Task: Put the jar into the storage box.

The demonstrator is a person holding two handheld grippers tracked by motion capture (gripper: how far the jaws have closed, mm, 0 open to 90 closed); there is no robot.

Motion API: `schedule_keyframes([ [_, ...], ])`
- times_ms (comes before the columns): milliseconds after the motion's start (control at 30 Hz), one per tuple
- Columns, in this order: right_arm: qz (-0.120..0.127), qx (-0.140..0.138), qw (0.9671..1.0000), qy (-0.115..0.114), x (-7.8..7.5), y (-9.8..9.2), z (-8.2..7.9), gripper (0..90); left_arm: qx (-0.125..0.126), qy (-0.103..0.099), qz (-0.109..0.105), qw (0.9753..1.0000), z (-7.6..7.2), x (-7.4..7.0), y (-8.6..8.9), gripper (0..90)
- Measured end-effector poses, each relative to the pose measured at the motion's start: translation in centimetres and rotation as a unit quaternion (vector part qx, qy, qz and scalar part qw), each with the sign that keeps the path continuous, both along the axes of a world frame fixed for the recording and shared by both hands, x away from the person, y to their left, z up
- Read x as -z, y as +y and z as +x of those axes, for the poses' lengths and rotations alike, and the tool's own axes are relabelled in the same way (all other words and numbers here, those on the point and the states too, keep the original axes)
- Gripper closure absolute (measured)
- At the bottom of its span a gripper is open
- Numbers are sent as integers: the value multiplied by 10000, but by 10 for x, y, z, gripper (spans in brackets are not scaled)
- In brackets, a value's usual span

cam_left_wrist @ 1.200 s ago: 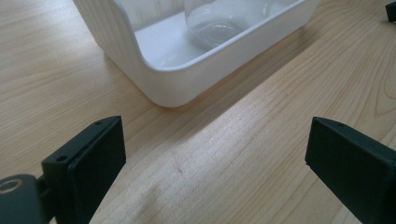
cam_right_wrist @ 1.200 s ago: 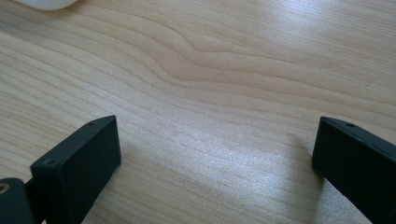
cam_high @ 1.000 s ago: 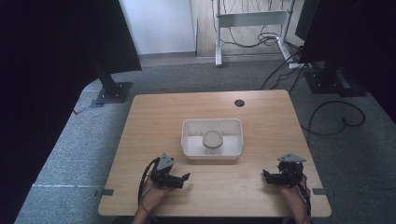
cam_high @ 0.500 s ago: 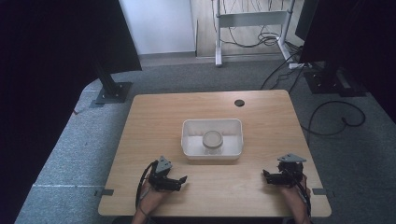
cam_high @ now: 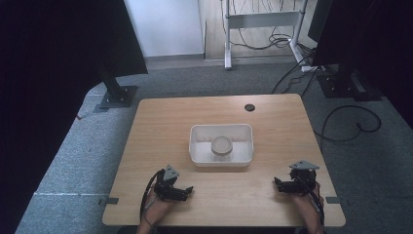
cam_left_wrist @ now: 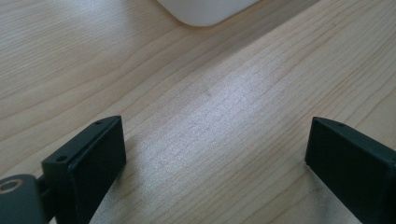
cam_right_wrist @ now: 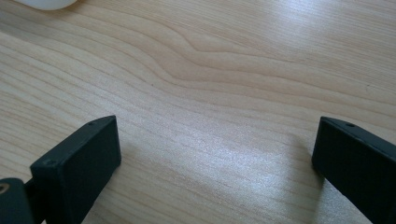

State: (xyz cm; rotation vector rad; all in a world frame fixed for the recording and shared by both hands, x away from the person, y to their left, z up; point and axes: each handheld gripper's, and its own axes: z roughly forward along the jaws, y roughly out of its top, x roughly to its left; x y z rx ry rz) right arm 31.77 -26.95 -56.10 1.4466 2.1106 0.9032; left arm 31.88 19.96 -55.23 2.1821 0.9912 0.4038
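Cup (cam_high: pixel 222 146) upright inside tray (cam_high: pixel 197 151), mid-desk (cam_high: pixel 160 126), untouched; nothing grasped yet, all work ahead. Left gripper (cam_high: pixel 187 190) and right gripper (cam_high: pixel 277 184) low at near edge, well apart from tray, jaws wide open, empty. Round pale cup, smooth white rounded-corner tray, matte wood grain.

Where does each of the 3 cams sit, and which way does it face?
High view: above the person's side, facing forward and down on the table, white tray and round container; shows forearms, left gripper, right gripper.
Left gripper view: on the left gripper, along open jaws over wood; tray corner ahead.
Right gripper view: on the right gripper, open jaws, wood.
Shared: tray, tabletop.
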Motion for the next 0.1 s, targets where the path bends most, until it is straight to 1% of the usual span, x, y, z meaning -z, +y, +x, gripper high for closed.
schedule_keyframes([
  [100,1,0,10000,1,0,0,0,8,1,-20,53,10000,0,0,0,49],
])
